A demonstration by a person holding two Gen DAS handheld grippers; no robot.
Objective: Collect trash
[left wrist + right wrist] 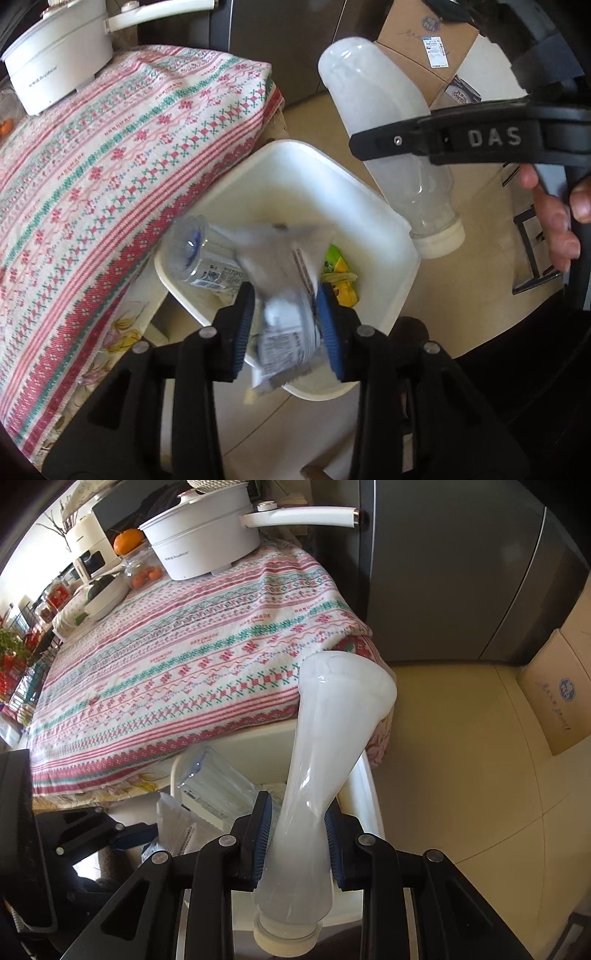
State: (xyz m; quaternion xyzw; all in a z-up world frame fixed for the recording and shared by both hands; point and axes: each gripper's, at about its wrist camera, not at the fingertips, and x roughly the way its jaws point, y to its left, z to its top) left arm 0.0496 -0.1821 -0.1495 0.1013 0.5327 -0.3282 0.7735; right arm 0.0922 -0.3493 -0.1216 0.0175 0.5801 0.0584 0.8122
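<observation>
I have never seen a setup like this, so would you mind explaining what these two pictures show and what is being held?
No robot here: a person holds a two-finger gripper in each hand, each with a wide-angle camera looking along its fingers. One picture comes from the left gripper, the other from the right gripper.

The job is collecting trash. Both grippers point down over a white bin on the floor beside a table with a patterned cloth. A white pot stands on the table.

Between the left gripper's pads is a blurred white wrapper; the blur hides whether they press it. The right gripper is clamped on a cloudy plastic bottle, cap end nearest the camera. In the bin lie a clear bottle and a yellow-green wrapper.
</observation>
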